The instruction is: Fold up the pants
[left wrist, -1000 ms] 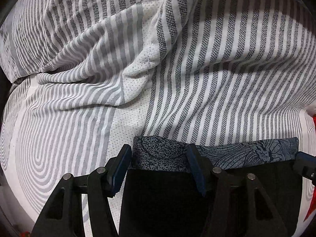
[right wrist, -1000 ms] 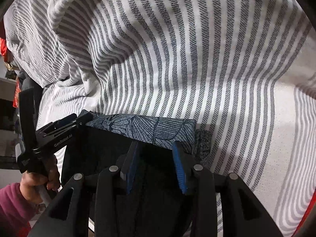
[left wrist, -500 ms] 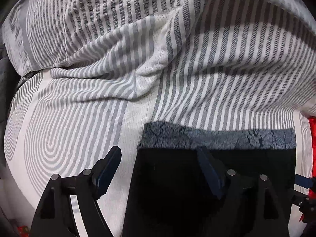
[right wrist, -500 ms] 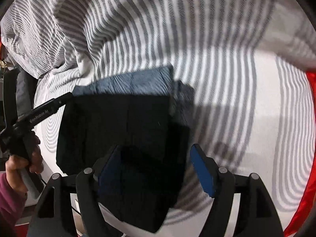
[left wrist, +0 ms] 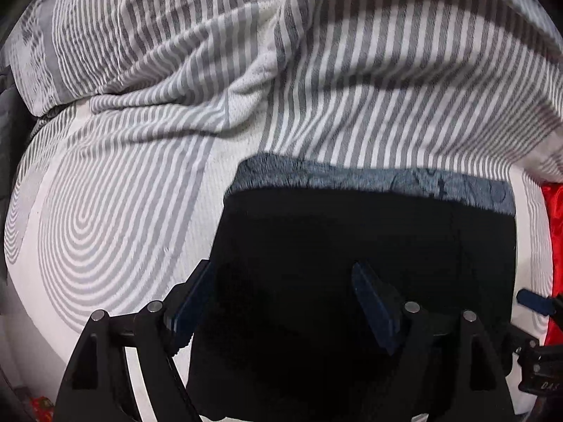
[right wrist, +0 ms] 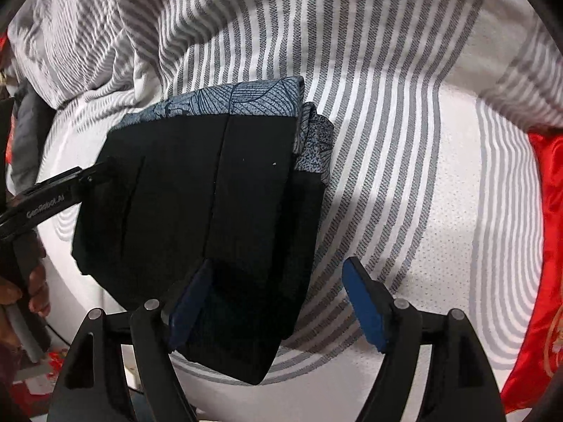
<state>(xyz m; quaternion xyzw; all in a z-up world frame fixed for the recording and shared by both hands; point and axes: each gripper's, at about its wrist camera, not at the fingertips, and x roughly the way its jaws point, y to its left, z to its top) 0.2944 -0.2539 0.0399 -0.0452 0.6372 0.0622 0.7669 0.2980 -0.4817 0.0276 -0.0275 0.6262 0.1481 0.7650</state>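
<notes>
We see the folded black pants with blue leaf-print band (right wrist: 197, 190) flat on the striped white-grey bedsheet (right wrist: 404, 140), under both claws; left gripper (left wrist: 285, 302) wide, empty; right gripper (right wrist: 278, 302) opening, empty, straddling their right edge.

The near end of the folded pants (left wrist: 352, 263) is cut off by the lower edge; the red fabric (right wrist: 527, 281) is only partly seen.

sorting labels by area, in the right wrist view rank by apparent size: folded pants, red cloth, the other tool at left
1. folded pants
2. red cloth, cut off by the frame edge
3. left tool, only partly in view
</notes>
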